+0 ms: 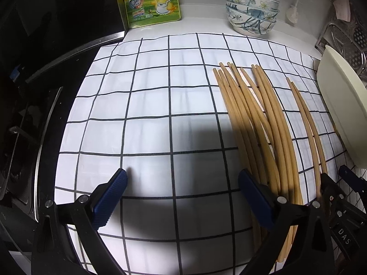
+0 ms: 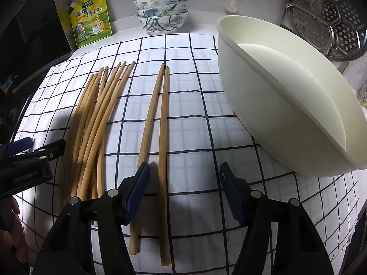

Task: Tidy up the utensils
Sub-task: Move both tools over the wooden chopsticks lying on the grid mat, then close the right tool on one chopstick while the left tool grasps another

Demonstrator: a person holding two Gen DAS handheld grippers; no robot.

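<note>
Nearest the right wrist camera, the right hand-held gripper [image 2: 183, 178] hangs low over the checked cloth [image 2: 195, 123] with its blue-padded jaws spread wide and nothing between them. A separate pair of chopsticks [image 2: 160, 123] lies on the cloth under its left finger, running away from the camera. In the left wrist view the left hand-held gripper [image 1: 182, 184] is likewise wide open and empty, over bare cloth [image 1: 149, 105], with its right finger beside the near ends of the bundle of chopsticks [image 1: 259, 119].

The white cloth with dark grid lines covers most of the worktop [image 1: 201, 25]. On its right edge sits a large cream basin [image 2: 286, 105], tilted, with a cream lid or plate leaning inside it. Behind the basin stands a perforated metal steamer rack [image 2: 325, 23]. To the far left is a dark stove surface [image 1: 34, 91].

The bundle of chopsticks [image 2: 96, 119] lies loosely fanned left of the separate pair, well apart from the basin. At the back, off the cloth, a stack of floral bowls [image 2: 161, 13] stands near the wall, and a yellow-green seasoning pouch [image 2: 91, 20] leans upright to its left.
</note>
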